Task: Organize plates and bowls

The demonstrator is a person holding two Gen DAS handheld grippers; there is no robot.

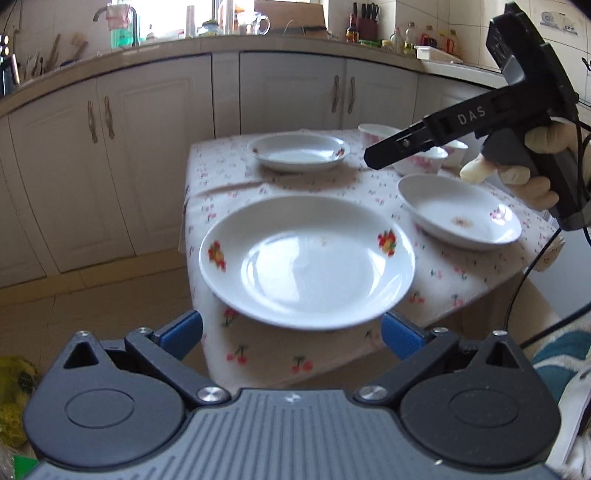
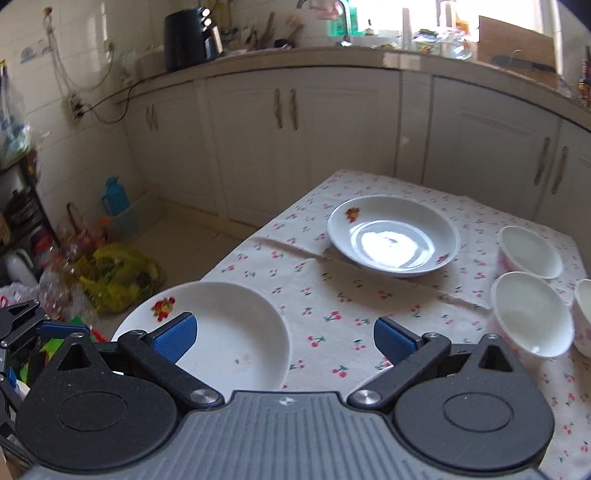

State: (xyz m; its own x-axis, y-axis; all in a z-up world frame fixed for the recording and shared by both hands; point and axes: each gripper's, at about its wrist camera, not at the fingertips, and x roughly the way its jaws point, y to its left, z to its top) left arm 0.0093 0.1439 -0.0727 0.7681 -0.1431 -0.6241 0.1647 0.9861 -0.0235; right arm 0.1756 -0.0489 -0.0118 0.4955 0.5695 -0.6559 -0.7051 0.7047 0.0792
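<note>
Plate [image 1: 306,258] just beyond left claw [image 1: 291,332]

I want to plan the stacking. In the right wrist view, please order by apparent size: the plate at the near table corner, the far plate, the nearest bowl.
1. Near-corner plate, partly hidden by the right claw; nearness exaggerates it.
2. Far plate; true size may match the first.
3. Nearest bowl, smallest.

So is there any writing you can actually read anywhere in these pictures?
"DAS": white letters on the black right gripper.
Bottle labels on the counter: too small to read.
Wall sticker: blurred, unreadable.
Plates and bowls carry only fruit and flower patterns, no text.
</note>
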